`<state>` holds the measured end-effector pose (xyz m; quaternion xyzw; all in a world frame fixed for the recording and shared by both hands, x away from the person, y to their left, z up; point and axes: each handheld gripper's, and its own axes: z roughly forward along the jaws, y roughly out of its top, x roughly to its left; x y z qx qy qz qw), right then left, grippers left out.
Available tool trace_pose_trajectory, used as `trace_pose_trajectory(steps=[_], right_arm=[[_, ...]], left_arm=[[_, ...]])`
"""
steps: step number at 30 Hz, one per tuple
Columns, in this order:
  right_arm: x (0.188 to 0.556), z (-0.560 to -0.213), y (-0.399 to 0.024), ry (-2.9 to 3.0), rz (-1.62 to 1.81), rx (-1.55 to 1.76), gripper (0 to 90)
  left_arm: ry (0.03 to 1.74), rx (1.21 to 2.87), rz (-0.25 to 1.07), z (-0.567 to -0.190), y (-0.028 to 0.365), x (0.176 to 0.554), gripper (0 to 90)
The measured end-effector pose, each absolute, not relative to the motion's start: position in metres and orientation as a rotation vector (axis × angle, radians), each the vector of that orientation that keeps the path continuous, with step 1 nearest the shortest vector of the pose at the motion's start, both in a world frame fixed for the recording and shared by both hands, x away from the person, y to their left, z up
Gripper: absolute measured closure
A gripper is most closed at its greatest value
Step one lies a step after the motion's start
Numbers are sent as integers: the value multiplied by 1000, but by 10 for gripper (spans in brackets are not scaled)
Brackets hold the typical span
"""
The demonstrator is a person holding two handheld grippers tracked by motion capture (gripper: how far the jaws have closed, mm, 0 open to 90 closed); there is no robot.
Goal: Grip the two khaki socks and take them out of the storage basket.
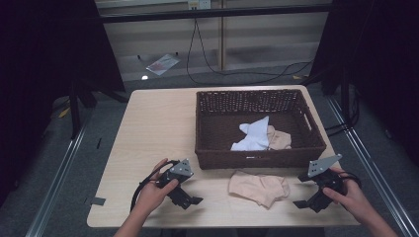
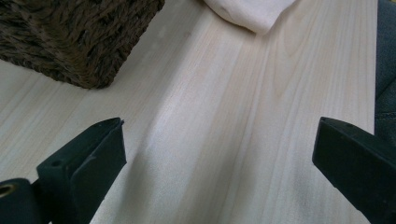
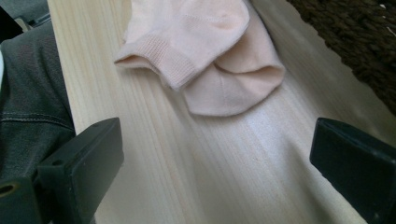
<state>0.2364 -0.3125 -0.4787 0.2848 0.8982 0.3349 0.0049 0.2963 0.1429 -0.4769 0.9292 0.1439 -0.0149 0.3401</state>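
A pale pink sock (image 1: 258,186) lies crumpled on the wooden table (image 1: 153,128) just in front of a dark wicker basket (image 1: 257,157). Inside the basket rest a white cloth (image 1: 253,136) and another pink piece (image 1: 280,139). My left gripper (image 1: 190,201) hovers low over the table left of the sock, open and holding nothing. My right gripper (image 1: 302,205) sits right of the sock, also open and holding nothing. In the right gripper view the sock (image 3: 205,56) lies just ahead of the jaws. In the left gripper view the sock's edge (image 2: 252,11) and a basket corner (image 2: 79,37) appear farther ahead.
Bare tabletop stretches left of the basket (image 1: 158,118). The table's front edge runs close under both hands. A person's trouser leg (image 3: 32,107) shows beyond the edge. Cables (image 1: 207,64) and a metal rail (image 1: 59,173) lie on the floor around the table.
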Motion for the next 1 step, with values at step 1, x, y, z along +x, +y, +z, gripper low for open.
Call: trace_pose_trajectory(steps=[1], right_arm=[[236, -479, -312, 2814, 1046, 891, 31]], left_arm=[[372, 2419, -42, -477, 143, 296, 24]])
